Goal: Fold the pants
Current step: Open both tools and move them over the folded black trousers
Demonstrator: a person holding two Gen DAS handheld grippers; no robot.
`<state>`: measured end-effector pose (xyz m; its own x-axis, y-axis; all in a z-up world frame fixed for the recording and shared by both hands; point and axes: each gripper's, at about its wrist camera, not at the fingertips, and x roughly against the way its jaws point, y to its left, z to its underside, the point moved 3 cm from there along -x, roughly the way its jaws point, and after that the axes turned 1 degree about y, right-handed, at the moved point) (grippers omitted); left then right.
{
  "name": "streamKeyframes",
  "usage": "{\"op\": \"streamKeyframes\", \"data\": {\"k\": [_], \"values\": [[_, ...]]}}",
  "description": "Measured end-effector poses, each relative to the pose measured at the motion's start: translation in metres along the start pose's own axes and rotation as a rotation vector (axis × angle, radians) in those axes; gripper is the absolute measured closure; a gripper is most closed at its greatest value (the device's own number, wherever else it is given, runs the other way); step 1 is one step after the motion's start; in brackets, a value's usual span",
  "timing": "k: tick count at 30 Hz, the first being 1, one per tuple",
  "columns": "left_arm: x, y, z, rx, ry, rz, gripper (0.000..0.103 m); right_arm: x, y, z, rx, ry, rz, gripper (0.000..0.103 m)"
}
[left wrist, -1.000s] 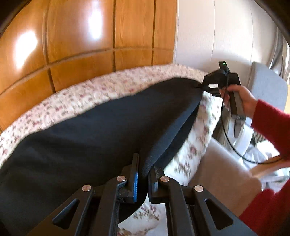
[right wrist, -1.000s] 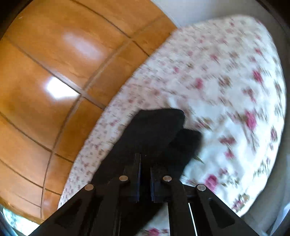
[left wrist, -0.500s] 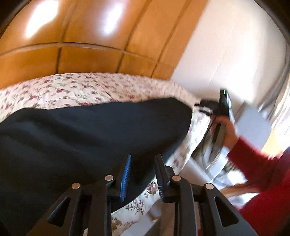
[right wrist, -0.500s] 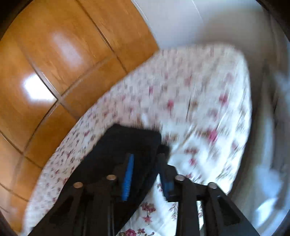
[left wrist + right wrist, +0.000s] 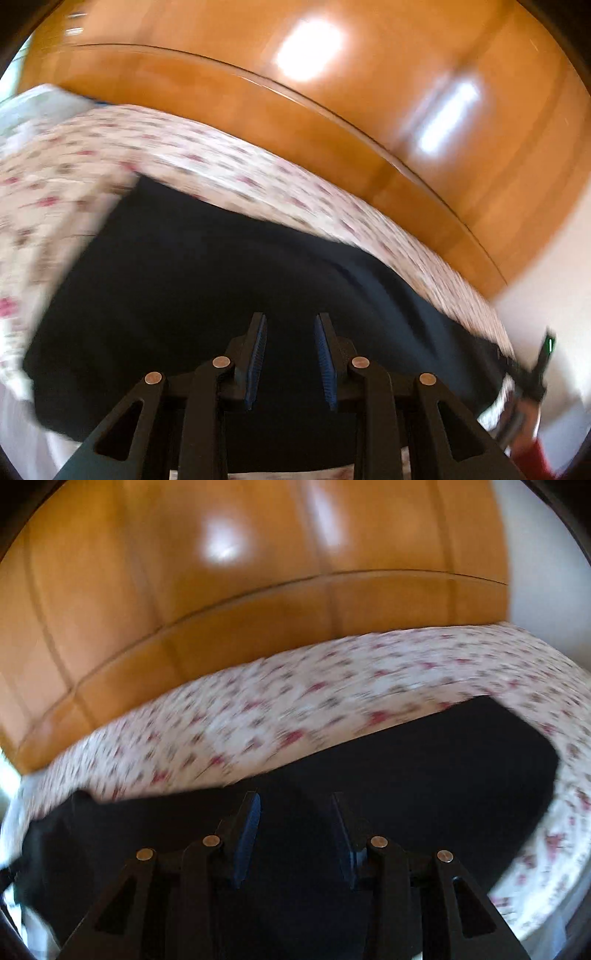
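Note:
Black pants [image 5: 221,277] lie spread flat on a floral bed cover [image 5: 184,158], blurred by motion. My left gripper [image 5: 290,325] hovers over the cloth's near part with its blue pads apart and nothing pinched between them. In the right wrist view the same pants [image 5: 406,768] fill the lower half. My right gripper [image 5: 295,801] is above them, its jaws opening, and no cloth is caught between the pads. The right gripper's handle [image 5: 532,373] shows blurred at the far right of the left wrist view, above a red sleeve [image 5: 532,458].
A glossy wooden panel wall [image 5: 332,110] rises right behind the bed and also fills the top of the right wrist view [image 5: 221,590]. A white wall [image 5: 546,277] stands to the right. The bed cover's edge [image 5: 554,849] drops off at the right.
Both grippers were shut on the pants' edge and held it stretched. Both have let go, opened, rolled level and swung across over the pants, which now lie on the bed.

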<state>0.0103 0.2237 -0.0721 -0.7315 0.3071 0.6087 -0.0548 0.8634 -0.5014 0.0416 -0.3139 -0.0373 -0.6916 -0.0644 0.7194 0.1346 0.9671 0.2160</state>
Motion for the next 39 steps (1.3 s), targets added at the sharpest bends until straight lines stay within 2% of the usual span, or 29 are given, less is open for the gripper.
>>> {"op": "streamKeyframes", "data": {"k": [2,5,9,13,21,28,31,33,34,35,39], "values": [[0.019,0.025,-0.005,0.048,-0.066,-0.081,0.071,-0.004,0.012,0.009,0.015,0.017,-0.007,0.063],[0.036,0.055,-0.01,0.088,-0.101,-0.194,0.071,-0.02,0.014,0.018,-0.031,0.057,-0.027,0.063],[0.048,0.08,-0.003,0.118,-0.065,-0.272,0.071,-0.019,0.009,0.023,-0.077,0.047,-0.04,0.063],[0.053,0.091,0.018,0.084,-0.005,-0.329,0.071,-0.017,0.013,0.023,-0.073,0.041,-0.034,0.063],[0.055,0.105,0.037,0.18,0.042,-0.28,0.071,-0.019,0.014,0.024,-0.082,0.032,-0.028,0.061],[0.053,0.103,0.041,0.18,0.075,-0.275,0.069,-0.018,0.013,0.024,-0.093,0.031,-0.032,0.061],[0.052,0.108,0.044,0.224,0.082,-0.245,0.069,-0.018,0.013,0.025,-0.096,0.026,-0.032,0.06],[0.052,0.109,0.045,0.259,0.086,-0.194,0.073,-0.019,0.013,0.025,-0.1,0.025,-0.032,0.06],[0.052,0.108,0.045,0.257,0.093,-0.194,0.077,-0.019,0.013,0.025,-0.099,0.025,-0.03,0.06],[0.053,0.105,0.044,0.246,0.093,-0.188,0.086,-0.019,0.013,0.025,-0.099,0.026,-0.029,0.06],[0.061,0.091,0.032,0.165,0.091,-0.205,0.092,-0.019,0.014,0.024,-0.096,0.03,-0.027,0.06]]}}
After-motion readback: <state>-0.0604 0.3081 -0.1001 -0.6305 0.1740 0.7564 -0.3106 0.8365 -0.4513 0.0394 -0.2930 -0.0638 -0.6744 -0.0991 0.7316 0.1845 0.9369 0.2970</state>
